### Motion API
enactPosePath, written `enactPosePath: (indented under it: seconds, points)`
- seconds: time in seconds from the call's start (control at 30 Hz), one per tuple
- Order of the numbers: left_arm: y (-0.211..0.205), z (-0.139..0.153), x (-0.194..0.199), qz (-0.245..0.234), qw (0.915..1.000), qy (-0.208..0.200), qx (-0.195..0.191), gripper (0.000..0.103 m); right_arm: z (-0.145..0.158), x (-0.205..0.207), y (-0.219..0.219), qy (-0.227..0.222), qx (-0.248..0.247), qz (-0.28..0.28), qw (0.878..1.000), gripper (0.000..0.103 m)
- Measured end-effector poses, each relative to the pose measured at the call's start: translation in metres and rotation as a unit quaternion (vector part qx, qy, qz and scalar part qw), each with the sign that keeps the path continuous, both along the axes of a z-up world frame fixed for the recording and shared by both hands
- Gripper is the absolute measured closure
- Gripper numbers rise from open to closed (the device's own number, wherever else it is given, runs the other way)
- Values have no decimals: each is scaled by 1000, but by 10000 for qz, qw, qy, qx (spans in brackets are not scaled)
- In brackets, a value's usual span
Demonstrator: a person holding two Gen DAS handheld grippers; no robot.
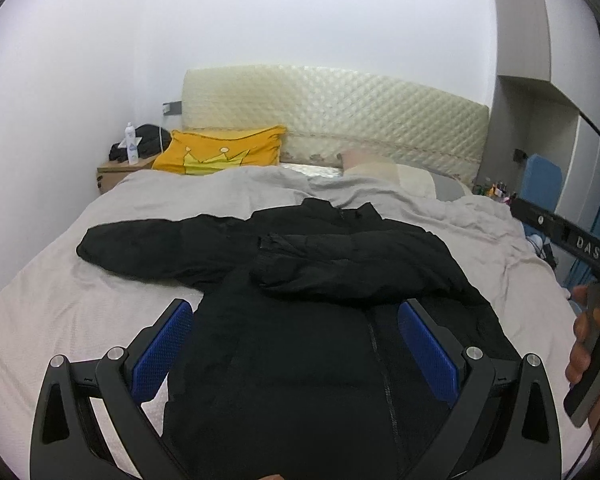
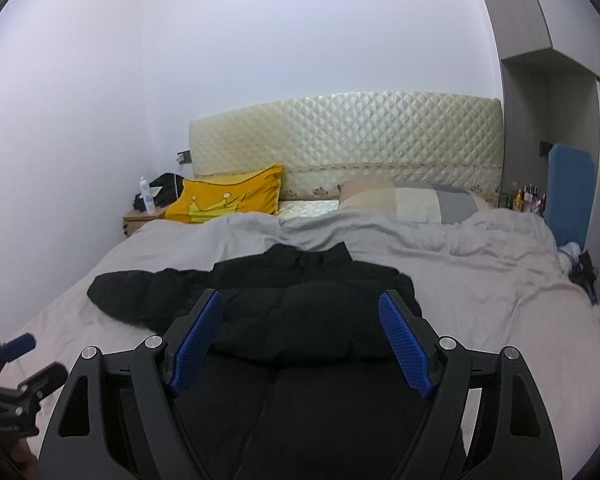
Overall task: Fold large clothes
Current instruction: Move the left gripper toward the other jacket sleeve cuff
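**Black padded jacket half-folded on the bed**

Black and puffy, the jacket (image 1: 308, 320) lies front-up on the grey bedspread (image 1: 100, 312), zip running down its middle; one sleeve (image 1: 360, 264) is already laid across the chest, the other sleeve (image 1: 140, 248) stretches out flat; the left gripper (image 1: 296, 344) and right gripper (image 2: 300, 344) both hover above it, fingers wide apart, holding nothing. It looks soft, bulky and springy, probably slippery-shelled; the outstretched cuff seems the best hold.
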State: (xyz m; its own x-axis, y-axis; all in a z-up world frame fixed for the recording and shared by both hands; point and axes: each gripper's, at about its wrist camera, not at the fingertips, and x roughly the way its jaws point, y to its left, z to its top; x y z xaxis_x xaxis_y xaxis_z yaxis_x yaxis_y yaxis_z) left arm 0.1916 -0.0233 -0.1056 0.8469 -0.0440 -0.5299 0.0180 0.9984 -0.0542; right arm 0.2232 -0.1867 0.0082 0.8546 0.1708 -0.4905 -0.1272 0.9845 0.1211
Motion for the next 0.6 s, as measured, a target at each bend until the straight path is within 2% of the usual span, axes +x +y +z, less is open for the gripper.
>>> enactPosePath:
  seconds: [0.33, 0.6]
  points:
    - [-15, -7, -9, -119, 9999, -27, 119, 1, -27, -36, -11, 90, 41, -50, 9999, 23]
    - [-11, -14, -14, -249, 9997, 63, -16, 1, -32, -76, -20, -10, 12, -115, 9999, 23]
